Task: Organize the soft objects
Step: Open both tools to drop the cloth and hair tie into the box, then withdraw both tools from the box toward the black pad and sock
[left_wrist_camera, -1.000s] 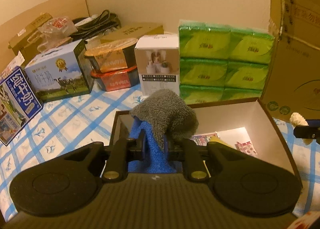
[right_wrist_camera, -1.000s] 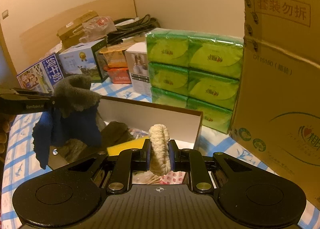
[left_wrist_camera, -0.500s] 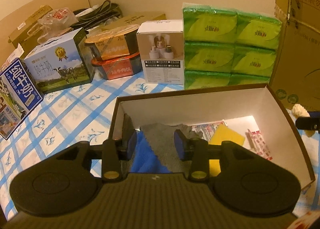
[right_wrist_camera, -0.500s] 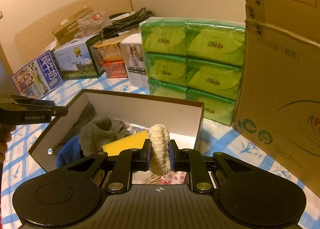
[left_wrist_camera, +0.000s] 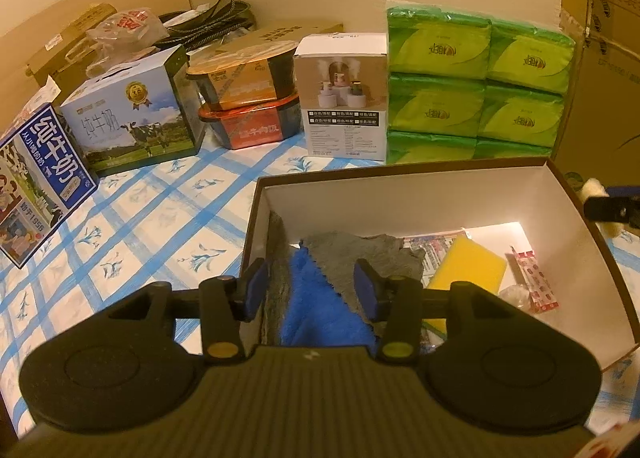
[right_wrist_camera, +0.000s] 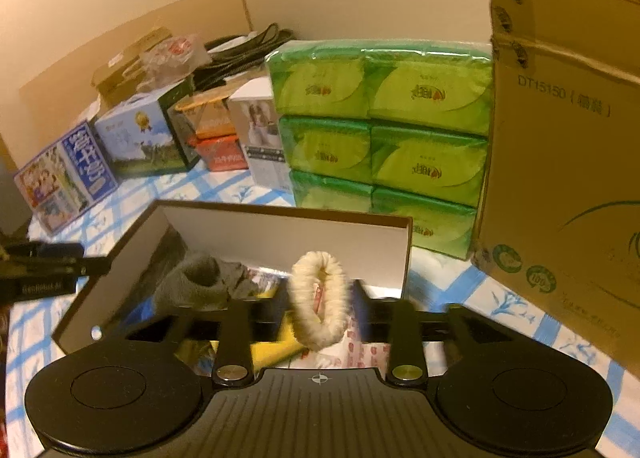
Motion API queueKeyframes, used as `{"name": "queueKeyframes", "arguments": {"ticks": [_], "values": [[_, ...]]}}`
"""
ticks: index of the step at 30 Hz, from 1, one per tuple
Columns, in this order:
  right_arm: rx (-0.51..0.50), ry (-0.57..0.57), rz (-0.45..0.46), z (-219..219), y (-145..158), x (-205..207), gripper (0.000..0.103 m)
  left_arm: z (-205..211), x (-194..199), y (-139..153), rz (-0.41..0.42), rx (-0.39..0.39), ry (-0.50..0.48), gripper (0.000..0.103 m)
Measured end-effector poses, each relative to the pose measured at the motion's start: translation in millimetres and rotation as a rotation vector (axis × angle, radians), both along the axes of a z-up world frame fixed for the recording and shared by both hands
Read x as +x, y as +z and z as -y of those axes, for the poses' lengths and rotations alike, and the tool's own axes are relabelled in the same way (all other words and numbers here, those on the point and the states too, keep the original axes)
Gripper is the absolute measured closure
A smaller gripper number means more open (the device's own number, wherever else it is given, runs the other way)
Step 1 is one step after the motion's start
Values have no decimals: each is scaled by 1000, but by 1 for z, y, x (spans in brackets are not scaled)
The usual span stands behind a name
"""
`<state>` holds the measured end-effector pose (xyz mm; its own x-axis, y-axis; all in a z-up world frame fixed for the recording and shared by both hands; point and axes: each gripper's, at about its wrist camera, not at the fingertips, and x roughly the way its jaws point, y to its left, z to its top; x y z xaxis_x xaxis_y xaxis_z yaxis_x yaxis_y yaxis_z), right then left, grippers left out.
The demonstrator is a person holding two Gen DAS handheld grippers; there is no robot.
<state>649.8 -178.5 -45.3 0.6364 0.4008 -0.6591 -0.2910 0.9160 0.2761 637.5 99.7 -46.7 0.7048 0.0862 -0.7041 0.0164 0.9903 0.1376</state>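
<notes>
An open brown box with white inside (left_wrist_camera: 404, 193) holds a grey cloth (left_wrist_camera: 360, 254) lying over a blue cloth (left_wrist_camera: 316, 310), a yellow sponge (left_wrist_camera: 472, 270) and small wrappers. My left gripper (left_wrist_camera: 310, 288) is open and empty just above the cloths. In the right wrist view my right gripper (right_wrist_camera: 320, 310) is open, its fingers apart on either side of a cream fluffy ring (right_wrist_camera: 318, 304) that hangs loose between them above the box (right_wrist_camera: 280, 234). The grey cloth also shows in that view (right_wrist_camera: 200, 282).
A blue-checked tablecloth (left_wrist_camera: 140, 217) covers the table. Behind the box stand green tissue packs (left_wrist_camera: 476, 81), a white product box (left_wrist_camera: 346, 97), stacked food tubs (left_wrist_camera: 248, 97), two milk cartons (left_wrist_camera: 132, 113) and a tall cardboard box (right_wrist_camera: 568, 137) at the right.
My left gripper opened and dropped the grey and blue cloths into the box. My right gripper has just opened around the cream ring, which was clamped before.
</notes>
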Motion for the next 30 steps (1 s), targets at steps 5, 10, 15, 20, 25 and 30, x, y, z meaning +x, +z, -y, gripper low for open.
{"name": "queueKeyframes", "arguments": {"ticks": [5,10,15,20,25,30], "values": [[25,-10,40,3,6,-3,42,-3,-7,-1,-2,-16,-4,55],[9,6,53,5,6,-14,40,-10,-20,4,2,-60,7,51],[-23,37,72,7,7,-35,36,-14,-37,15,13,-80,10,49],[-20,47,94,13,11,-60,34,-13,-62,29,19,-72,-4,48],[-23,27,137,20,18,-91,34,-11,-100,44,38,-80,-35,47],[-7,29,135,25,29,-121,34,-7,-138,54,30,-107,-46,47]]}}
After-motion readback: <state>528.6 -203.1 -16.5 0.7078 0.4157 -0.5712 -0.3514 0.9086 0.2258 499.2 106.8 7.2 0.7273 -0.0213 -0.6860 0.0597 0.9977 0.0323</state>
